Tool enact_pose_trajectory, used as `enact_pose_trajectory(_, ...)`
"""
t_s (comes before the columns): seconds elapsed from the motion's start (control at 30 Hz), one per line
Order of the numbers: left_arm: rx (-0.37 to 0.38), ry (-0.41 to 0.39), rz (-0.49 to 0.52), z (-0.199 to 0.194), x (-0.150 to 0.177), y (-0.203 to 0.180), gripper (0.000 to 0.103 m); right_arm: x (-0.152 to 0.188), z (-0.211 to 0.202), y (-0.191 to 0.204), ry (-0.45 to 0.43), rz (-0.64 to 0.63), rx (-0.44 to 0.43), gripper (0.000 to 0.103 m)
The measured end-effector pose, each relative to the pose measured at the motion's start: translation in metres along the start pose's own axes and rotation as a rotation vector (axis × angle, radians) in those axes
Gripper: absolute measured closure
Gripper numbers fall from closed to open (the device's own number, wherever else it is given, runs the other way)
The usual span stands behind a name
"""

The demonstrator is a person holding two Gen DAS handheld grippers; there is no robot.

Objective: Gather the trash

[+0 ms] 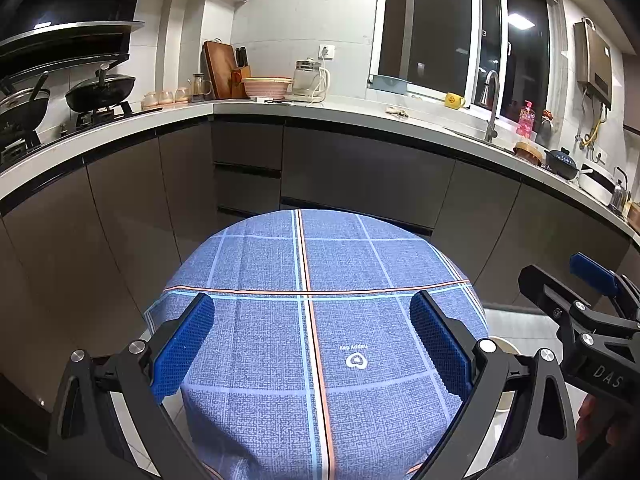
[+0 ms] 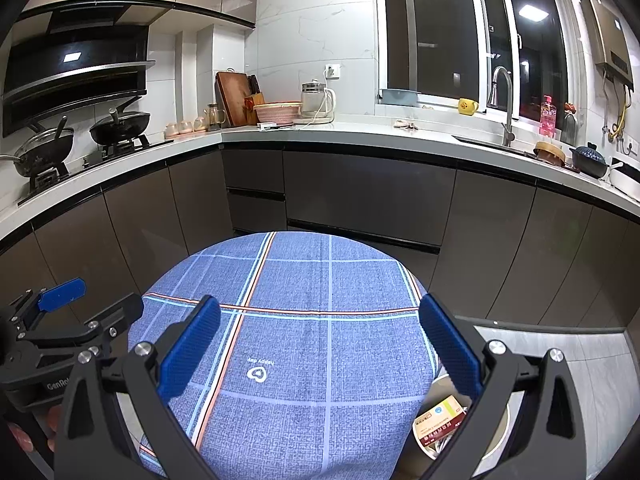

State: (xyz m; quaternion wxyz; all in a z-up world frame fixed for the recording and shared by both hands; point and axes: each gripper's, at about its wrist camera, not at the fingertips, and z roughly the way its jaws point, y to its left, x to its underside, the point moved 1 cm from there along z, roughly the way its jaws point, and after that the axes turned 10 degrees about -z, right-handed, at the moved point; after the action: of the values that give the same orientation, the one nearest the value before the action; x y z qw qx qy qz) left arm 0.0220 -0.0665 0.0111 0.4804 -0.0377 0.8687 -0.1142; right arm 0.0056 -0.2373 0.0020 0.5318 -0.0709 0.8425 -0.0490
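A small round table under a blue plaid cloth (image 1: 320, 320) (image 2: 304, 340) fills the lower middle of both views; I see no trash on its top. My left gripper (image 1: 314, 344) hovers over the near part of the cloth, open, nothing between its blue pads. My right gripper (image 2: 320, 348) hangs open beside it, also holding nothing. Each shows in the other's view: the right gripper (image 1: 568, 280) at the right edge, the left gripper (image 2: 92, 302) at the left edge. On the floor right of the table, a pale round bin (image 2: 500, 436) holds a beige and red carton (image 2: 438, 420).
Dark cabinets (image 1: 360, 168) under a white L-shaped counter (image 2: 360, 130) stand close behind the table. On the counter are pans, a kettle (image 2: 316, 100), a pink basket, a yellow mug and a sink with a tap (image 2: 506, 108). Light floor tiles (image 2: 592, 364) lie at right.
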Motion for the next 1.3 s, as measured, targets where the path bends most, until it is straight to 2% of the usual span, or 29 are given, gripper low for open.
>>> enact_pose_trajectory(0.5, 0.017, 0.006, 0.002, 0.003, 0.004, -0.008, 0.008, 0.003, -0.004, -0.002, 0.007, 0.003, 0.023, 0.003)
enact_pose_trajectory(0.87, 0.036, 0.008, 0.010, 0.000, 0.008, -0.016, 0.008, 0.008, -0.012, -0.008, 0.027, 0.008, 0.093, 0.003)
enact_pose_trajectory(1.3, 0.060, 0.002, 0.020, -0.009, 0.011, -0.025, 0.008, 0.011, -0.024, -0.010, 0.023, 0.009, 0.131, 0.003)
